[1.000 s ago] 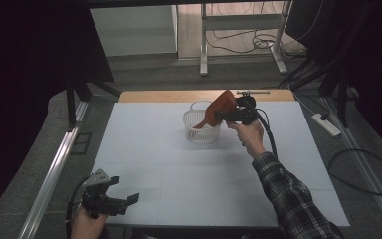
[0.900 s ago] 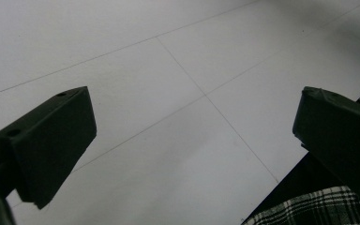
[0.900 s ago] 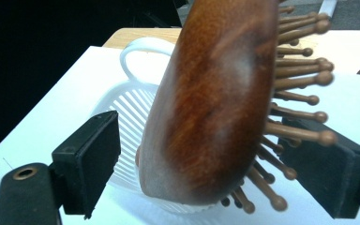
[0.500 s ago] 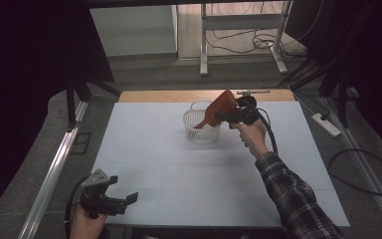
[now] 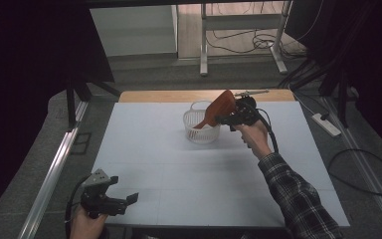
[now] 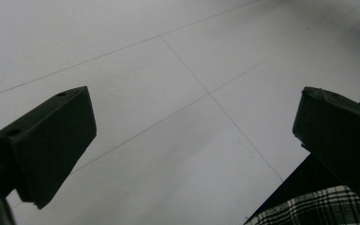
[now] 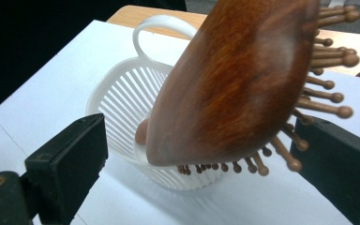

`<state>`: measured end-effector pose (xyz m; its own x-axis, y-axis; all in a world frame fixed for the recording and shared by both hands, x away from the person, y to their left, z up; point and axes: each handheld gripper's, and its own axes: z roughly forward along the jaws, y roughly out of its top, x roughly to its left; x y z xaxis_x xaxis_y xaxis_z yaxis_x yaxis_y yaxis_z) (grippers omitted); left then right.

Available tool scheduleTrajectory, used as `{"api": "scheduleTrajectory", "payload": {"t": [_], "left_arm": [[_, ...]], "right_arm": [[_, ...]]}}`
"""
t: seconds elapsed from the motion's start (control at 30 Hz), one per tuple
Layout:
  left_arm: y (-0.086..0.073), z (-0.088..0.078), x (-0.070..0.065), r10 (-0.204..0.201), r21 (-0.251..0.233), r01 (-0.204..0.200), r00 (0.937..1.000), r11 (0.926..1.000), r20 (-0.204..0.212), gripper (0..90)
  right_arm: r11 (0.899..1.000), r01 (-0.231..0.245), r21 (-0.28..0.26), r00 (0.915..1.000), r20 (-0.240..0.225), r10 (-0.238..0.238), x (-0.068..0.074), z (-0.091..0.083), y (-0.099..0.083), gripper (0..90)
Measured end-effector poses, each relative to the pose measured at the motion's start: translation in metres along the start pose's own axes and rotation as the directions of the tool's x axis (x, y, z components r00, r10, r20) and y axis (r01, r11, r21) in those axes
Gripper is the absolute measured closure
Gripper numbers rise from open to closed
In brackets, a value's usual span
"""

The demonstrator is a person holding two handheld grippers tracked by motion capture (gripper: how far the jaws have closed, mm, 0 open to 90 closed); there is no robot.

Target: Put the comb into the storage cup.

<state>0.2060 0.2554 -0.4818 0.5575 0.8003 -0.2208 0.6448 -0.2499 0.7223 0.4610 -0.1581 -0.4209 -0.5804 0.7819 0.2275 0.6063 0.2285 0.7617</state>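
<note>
At the far middle of the worktop (image 5: 144, 149), a wooden hairbrush (image 5: 219, 107) leans handle-down in a white slatted basket (image 5: 199, 130), its handle end hidden inside. The right tongs (image 5: 224, 118) have just been opening; the brush head sits between them, contact unclear. Left tongs (image 5: 129, 199) gape, released, near the front edge.

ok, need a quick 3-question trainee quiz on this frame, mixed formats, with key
1. True or false: the wooden hairbrush lies flat on the table, clear of the white basket.
2. Multiple choice: what is between the jaws of the left gripper? A) the hairbrush B) the basket handle C) nothing
3. Short answer: is the right gripper clamped on the hairbrush?

Key:
1. False. Its handle end sits in the basket and its head leans up over the rim.
2. C. Its jaws stand apart over bare table.
3. No. Its jaws have just been opening; the brush head is between them, but the left pad stands clear of it.
</note>
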Motion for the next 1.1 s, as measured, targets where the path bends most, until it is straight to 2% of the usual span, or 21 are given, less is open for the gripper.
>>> {"api": "scheduleTrajectory", "payload": {"t": [0.3, 0.73, 1.1], "left_arm": [[0.000, 0.000, 0.000, -0.002, 0.001, 0.002, 1.0000, 1.0000, 0.000, 0.0], [0.000, 0.000, 0.000, -0.001, 0.001, 0.001, 1.0000, 1.0000, -0.001, 0.0], [0.000, 0.000, 0.000, -0.001, 0.000, 0.001, 1.0000, 1.0000, -0.001, 0.0]], "right_arm": [[0.999, 0.045, 0.019, 0.9989, 0.013, -0.045, 0.003, -0.004, 0.000, 2.3], [0.993, 0.109, 0.041, 0.9925, 0.051, -0.111, 0.006, -0.013, -0.003, 0.0], [0.991, 0.127, 0.051, 0.9903, 0.052, -0.129, 0.005, -0.021, -0.007, 0.0]]}}
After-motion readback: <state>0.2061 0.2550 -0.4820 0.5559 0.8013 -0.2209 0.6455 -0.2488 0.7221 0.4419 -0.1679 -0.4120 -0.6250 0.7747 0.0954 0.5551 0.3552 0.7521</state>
